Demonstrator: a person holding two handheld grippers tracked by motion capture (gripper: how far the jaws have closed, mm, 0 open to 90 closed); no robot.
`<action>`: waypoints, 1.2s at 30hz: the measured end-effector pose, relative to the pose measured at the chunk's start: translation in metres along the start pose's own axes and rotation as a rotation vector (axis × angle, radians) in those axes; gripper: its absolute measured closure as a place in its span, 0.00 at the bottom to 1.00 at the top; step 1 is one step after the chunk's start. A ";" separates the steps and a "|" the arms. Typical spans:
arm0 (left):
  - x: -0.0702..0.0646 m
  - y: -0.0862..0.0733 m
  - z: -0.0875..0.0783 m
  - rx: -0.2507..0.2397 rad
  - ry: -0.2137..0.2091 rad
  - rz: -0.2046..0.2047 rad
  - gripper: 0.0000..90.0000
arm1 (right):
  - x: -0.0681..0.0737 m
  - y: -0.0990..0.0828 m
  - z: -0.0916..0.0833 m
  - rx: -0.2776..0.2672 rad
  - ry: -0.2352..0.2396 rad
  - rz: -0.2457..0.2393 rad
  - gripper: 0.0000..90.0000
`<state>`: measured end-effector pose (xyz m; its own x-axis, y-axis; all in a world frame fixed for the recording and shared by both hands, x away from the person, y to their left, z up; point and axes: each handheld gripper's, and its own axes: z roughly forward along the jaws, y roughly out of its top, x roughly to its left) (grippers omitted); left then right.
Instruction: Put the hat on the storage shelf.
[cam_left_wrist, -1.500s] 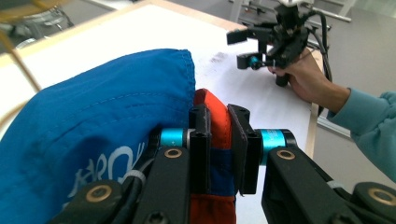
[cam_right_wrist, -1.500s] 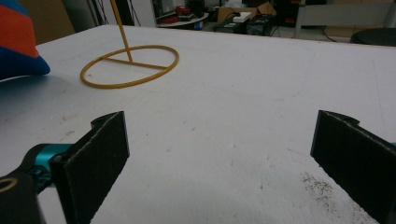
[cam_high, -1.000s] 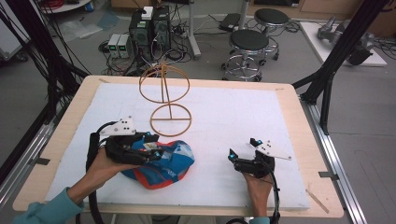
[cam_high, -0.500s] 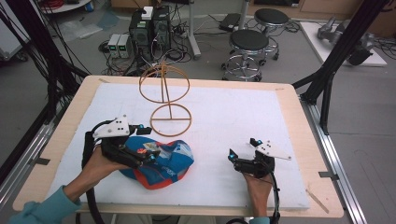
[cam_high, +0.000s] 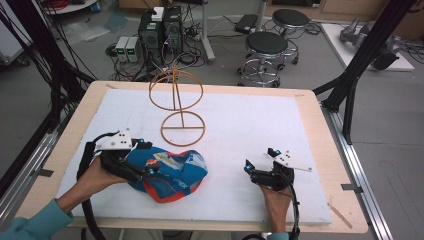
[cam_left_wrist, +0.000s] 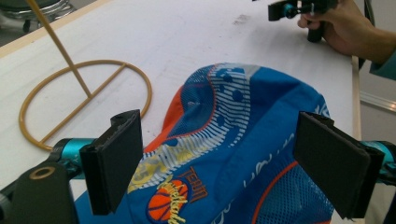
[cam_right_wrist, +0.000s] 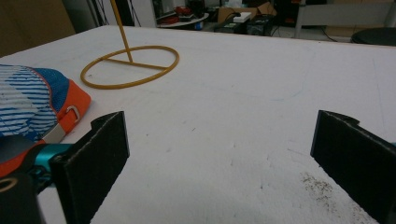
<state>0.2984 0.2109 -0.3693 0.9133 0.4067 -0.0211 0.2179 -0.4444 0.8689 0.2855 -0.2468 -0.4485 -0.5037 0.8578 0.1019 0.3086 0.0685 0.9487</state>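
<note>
Reaching over a blue and orange cap (cam_high: 172, 172) near the front of a white table (cam_high: 260, 125), a person lowers the left claw (cam_high: 150, 172) toward it, jaws spread about as wide as they go and holding nothing. They have just been opening, and seen from the claw's own camera the crown of the cap (cam_left_wrist: 243, 135) lies between and just beyond the two black pads (cam_left_wrist: 116, 163), which stand clear of the fabric on either side.

The step in hand looks like the approach for a pick-up, with a gold wire stand (cam_high: 178, 107) waiting just behind the cap, its ring base (cam_left_wrist: 84, 100) flat on the table. The next move would seem to call for bringing the pads down over a fold or the edge of the cap and closing on it; the soft mesh may bunch or slip if only a little is caught.

The right claw (cam_high: 257, 167) sits well apart at the cap's right, low to the table, its jaws also wide open and empty, with bare table (cam_right_wrist: 243, 102) between them.
</note>
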 end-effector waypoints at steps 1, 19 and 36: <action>0.000 -0.002 0.002 0.018 -0.003 0.008 0.20 | 0.000 0.000 0.000 0.000 0.000 0.003 0.04; 0.013 -0.024 0.021 0.208 0.032 0.061 0.27 | 0.000 0.000 0.000 -0.001 0.001 0.002 0.04; 0.015 -0.028 0.036 0.298 0.058 0.071 0.49 | 0.000 0.000 0.000 0.001 0.003 0.012 0.04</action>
<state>0.3179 0.2008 -0.4120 0.9104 0.4077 0.0704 0.2535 -0.6841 0.6839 0.2852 -0.2472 -0.4485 -0.5023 0.8571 0.1144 0.3153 0.0584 0.9472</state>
